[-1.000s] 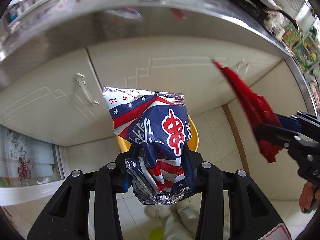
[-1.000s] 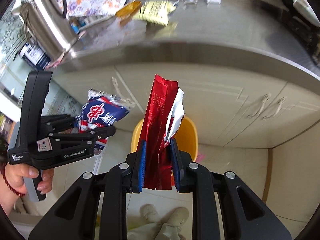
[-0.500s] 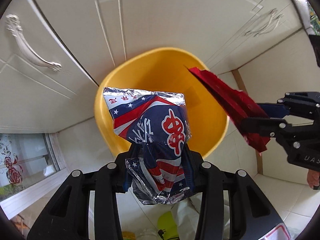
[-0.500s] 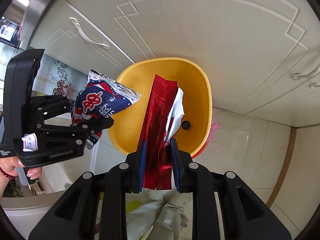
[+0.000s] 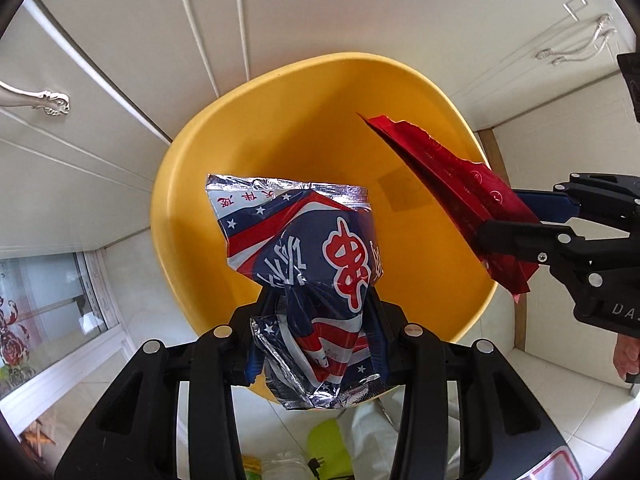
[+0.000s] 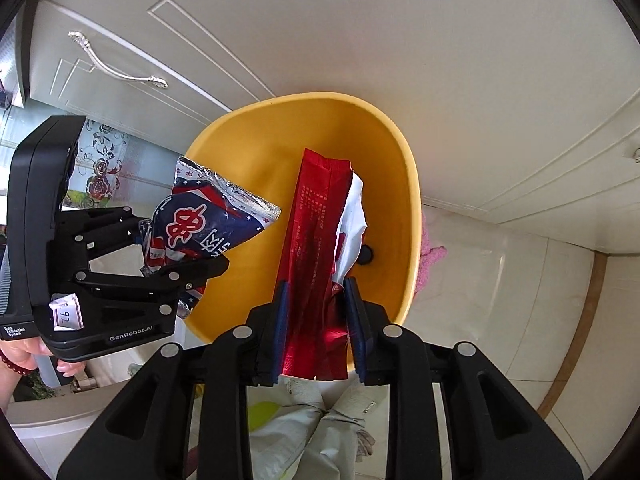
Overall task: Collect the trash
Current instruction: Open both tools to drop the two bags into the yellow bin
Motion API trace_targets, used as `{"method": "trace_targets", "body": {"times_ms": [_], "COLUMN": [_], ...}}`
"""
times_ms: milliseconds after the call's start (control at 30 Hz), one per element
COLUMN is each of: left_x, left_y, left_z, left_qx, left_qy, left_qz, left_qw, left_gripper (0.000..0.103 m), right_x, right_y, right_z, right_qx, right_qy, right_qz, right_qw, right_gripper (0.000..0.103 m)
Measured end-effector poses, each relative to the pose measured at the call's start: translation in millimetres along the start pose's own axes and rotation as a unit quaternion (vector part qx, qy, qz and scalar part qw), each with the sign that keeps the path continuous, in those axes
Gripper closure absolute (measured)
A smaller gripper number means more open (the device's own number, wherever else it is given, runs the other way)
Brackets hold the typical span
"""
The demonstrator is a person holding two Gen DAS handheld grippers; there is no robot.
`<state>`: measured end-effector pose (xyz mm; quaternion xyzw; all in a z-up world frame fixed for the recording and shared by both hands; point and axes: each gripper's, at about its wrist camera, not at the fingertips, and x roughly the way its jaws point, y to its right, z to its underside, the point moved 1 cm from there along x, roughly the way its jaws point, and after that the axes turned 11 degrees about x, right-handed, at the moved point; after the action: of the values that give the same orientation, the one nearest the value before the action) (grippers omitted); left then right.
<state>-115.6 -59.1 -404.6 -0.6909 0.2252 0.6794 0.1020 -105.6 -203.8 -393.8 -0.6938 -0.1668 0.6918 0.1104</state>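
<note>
Both grippers over the yellow plastic bin [image 5: 188,184], which sits on the tiled floor against the white cabinet doors [image 6: 400,40].

Left gripper [image 5: 316,336]: fingers clenched on the crumpled lower end of the navy, red and white foil snack wrapper [image 5: 304,240], which sticks out over the bin mouth. Right gripper [image 6: 316,324]: the fingers have just been opening, with the long red foil pouch [image 6: 312,240] between them. From the right wrist view I see a gap on the right-hand side of the pouch, so I read it as let go, or about to slip. Its top end leans in over the bin.

Handling, my judgement: both are empty film bags, very light, soft and slick. They'll flutter rather than drop straight, and crinkled foil can cling to a pad after release. Pinching them at the bunched end works; no crush risk.

Hard to make out:
- bin floor mostly blocked by the two wrappers. One small dark round thing [image 6: 366,255] down inside; can't tell what it is.
- whether the left pad touches the red pouch, not clear.
- pink patch [image 6: 430,256] on the floor behind the bin, cut off by the rim.
- the person: only fingers at the frame edges and pale trouser legs [image 6: 320,432] below.
</note>
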Motion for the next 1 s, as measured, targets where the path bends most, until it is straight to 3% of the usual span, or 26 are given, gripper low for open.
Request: {"method": "trace_targets", "body": {"times_ms": [133,200,300,433,1000], "left_x": [-1.1,-1.4,-5.2,-9.0,-43.0], "left_y": [-3.6,-4.8,-6.4,-3.9,0.8], "left_z": [0.7,2.8,4.5,1.9,12.7], "left_qx": [-0.004,-0.004,-0.007,-0.008,-0.014], "left_qy": [0.006,0.011,0.021,0.027,0.040], "left_qz": [0.003,0.002,0.005,0.009,-0.001], "left_qw": [1.0000,0.9999,0.9997,0.9996,0.9991], "left_gripper": [0.058,0.054,0.037,0.032,0.033], "right_x": [-7.1,-9.5,-14.7,-23.7,-51.8], "right_y": [5.5,7.6,14.9,18.3,10.5], "right_z": [4.0,3.2,0.8,-0.3,11.6], "right_qx": [0.004,0.007,0.013,0.024,0.042], "right_qy": [0.006,0.010,0.015,0.022,0.048], "right_qz": [-0.010,-0.012,-0.020,-0.031,-0.032], "right_qw": [1.000,1.000,1.000,0.999,0.997], "right_gripper": [0.058,0.058,0.057,0.054,0.052]}}
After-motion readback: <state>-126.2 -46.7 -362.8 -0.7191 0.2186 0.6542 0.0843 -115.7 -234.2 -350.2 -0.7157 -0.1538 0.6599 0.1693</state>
